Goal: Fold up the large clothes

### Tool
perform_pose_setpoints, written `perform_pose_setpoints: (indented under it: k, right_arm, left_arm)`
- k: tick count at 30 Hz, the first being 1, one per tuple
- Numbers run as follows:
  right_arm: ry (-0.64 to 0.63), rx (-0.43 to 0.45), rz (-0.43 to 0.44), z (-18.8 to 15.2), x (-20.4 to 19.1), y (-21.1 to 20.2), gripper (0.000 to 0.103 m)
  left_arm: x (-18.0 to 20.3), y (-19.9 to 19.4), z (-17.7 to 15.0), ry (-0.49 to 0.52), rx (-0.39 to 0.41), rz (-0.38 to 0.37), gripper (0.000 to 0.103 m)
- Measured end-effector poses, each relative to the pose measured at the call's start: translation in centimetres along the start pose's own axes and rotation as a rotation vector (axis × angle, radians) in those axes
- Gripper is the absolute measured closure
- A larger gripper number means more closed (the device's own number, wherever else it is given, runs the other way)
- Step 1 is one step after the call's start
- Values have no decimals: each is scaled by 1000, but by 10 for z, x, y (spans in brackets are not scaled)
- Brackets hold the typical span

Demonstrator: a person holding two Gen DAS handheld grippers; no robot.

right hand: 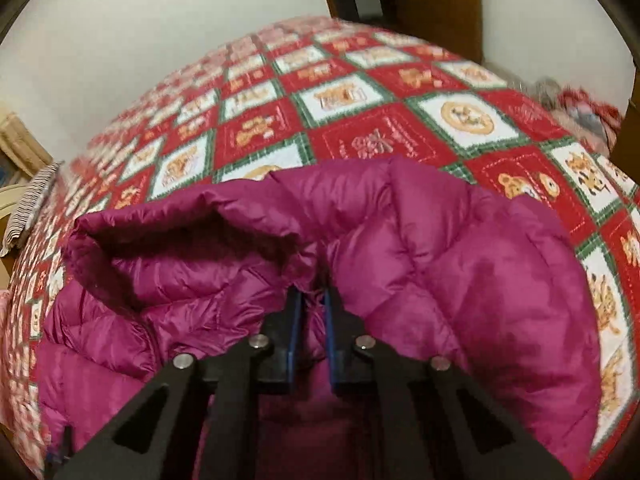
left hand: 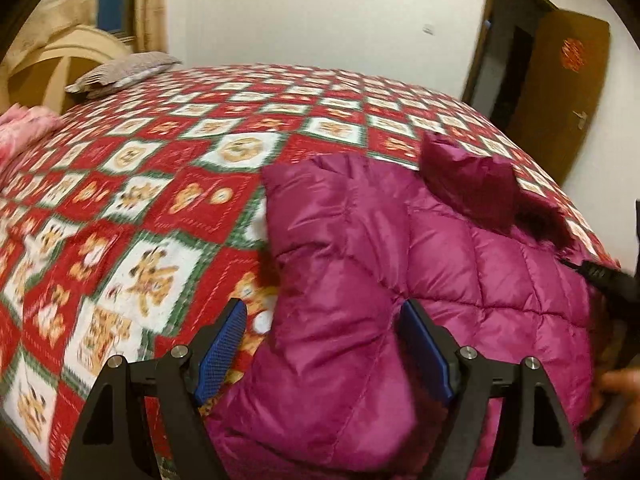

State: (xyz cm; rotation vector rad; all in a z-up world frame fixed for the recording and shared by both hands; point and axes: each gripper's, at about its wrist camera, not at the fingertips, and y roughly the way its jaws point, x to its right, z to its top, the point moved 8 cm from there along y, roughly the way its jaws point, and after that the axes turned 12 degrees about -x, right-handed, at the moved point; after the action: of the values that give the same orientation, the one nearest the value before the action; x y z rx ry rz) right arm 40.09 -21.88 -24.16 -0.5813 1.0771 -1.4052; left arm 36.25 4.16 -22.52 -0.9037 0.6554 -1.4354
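A magenta quilted down jacket (left hand: 400,260) lies on a bed with a red, white and green patterned quilt (left hand: 140,200). My left gripper (left hand: 324,316) is open, its blue pads on either side of a puffy fold of the jacket's left edge, not clamped. In the right wrist view the jacket (right hand: 440,260) bulges up around my right gripper (right hand: 314,300), which is shut on a pinch of the jacket's fabric. The right gripper's black tip (left hand: 600,272) also shows at the right edge of the left wrist view.
A grey patterned pillow (left hand: 124,72) and a wooden headboard (left hand: 52,68) are at the far left. A pink blanket (left hand: 24,128) lies at the left edge. A brown door (left hand: 560,92) stands open at the right. White wall lies behind the bed.
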Motion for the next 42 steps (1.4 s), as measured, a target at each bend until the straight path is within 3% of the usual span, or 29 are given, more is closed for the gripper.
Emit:
perform_pose_setpoints:
  k: [4, 7, 14, 18, 19, 20, 22, 30, 33, 38, 42]
  right_arm:
    - [30, 45, 78, -2, 3, -6, 91]
    - [51, 61, 116, -3, 7, -9, 91]
    - [53, 88, 134, -4, 6, -10, 90]
    - [54, 94, 139, -5, 7, -10, 90]
    - [55, 95, 140, -4, 7, -10, 90]
    - [56, 94, 142, -4, 7, -10, 90]
    - [60, 91, 146, -4, 8, -9, 90]
    - [68, 81, 161, -4, 11, -7, 89]
    - [69, 74, 164, -4, 11, -7, 88]
    - [110, 51, 154, -5, 16, -19, 86]
    - [43, 174, 75, 16, 5, -71, 80]
  left_arm:
    - [22, -19, 39, 8, 7, -115, 23]
    - [51, -23, 71, 77, 38, -113, 21]
    - [115, 27, 87, 227, -11, -10, 21]
    - [93, 63, 92, 130, -95, 114, 23]
    - [85, 66, 88, 95, -116, 116, 40]
    - [73, 70, 86, 53, -144, 90, 66]
    - [59, 75, 80, 26, -187, 76, 80]
    - [28, 69, 46, -96, -130, -33, 78]
    - [32, 71, 42, -88, -51, -28, 78]
    - [34, 76, 49, -81, -44, -10, 78]
    - [36, 77, 50, -61, -41, 20, 78]
